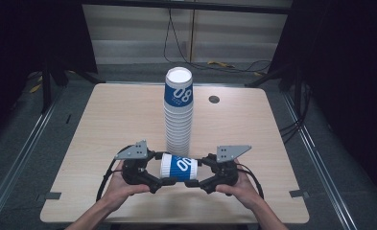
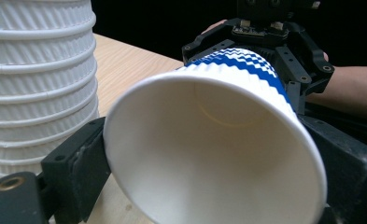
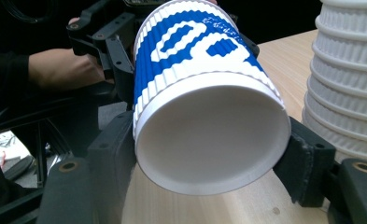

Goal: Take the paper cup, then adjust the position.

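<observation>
White, ribbed paper cup [image 1: 179, 166] with a blue printed band, on its side and level, low over the near middle of the pale wooden bench [image 1: 104, 124], just in front of the foot of the stack. Open mouth toward the left hand-held gripper [image 1: 157, 170], clamped with one black jaw on each side of the rim. Recessed base toward the right hand-held gripper [image 1: 200, 170], likewise closed on the cup, with one jaw on each side of the narrow end. One cup or a nested pair under the grip: not to be told from here.

Main hazard: crushing. Thin paper wall, weakest at the unsupported mouth; any harder squeeze by the left jaws likely to make the rim oval or crease it.

Second hazard: slipping. Tapered, ridged wall at the base end, so a pull along the cup's axis likely to slide the right jaws off the narrow end and drop that end onto the bench.

Third hazard: the tall stack of matching white ribbed paper cups [image 1: 179, 120] directly behind, near both grippers. A sudden release or backward jerk enough to knock it, and so high and narrow a column probably quick to topple.
</observation>
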A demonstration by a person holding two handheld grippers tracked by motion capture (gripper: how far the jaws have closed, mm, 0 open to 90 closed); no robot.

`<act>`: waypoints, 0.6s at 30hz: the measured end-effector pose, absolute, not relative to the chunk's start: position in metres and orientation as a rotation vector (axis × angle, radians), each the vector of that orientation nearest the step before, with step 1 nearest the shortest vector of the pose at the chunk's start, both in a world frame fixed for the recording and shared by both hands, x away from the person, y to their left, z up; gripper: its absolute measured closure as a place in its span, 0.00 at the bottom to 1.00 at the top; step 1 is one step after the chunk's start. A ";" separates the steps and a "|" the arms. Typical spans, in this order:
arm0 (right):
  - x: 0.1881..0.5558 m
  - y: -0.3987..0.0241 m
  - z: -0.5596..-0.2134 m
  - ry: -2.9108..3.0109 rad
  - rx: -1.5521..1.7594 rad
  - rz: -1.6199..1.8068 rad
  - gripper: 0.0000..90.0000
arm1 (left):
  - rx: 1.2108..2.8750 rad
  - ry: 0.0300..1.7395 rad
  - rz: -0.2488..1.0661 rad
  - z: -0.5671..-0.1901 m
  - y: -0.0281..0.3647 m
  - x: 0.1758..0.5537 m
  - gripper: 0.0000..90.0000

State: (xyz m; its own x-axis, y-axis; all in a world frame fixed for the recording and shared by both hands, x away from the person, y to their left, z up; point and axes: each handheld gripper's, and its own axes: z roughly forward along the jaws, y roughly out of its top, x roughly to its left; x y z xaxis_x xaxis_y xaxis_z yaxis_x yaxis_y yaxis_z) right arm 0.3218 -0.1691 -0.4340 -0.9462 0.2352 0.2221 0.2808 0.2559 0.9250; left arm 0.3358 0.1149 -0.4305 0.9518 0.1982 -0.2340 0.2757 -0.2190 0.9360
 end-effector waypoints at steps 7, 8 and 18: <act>0.320 -0.169 -0.434 -2.452 -0.495 -1.828 0.33 | 1.802 0.327 -0.070 -0.428 0.117 0.334 0.12; 0.320 -0.169 -0.434 -2.450 -0.492 -1.831 0.33 | 1.801 0.325 -0.069 -0.427 0.117 0.334 0.13; 0.322 -0.169 -0.435 -2.445 -0.501 -1.795 0.32 | 1.801 0.304 -0.086 -0.428 0.119 0.336 0.15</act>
State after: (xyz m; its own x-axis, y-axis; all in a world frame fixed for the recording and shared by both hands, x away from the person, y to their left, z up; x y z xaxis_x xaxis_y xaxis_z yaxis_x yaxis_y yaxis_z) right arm 0.3218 -0.1692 -0.4346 -0.9448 0.2195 0.2432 0.2978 0.2658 0.9169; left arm 0.3356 0.1190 -0.4284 0.9625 0.1601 -0.2189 0.2510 -0.2200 0.9427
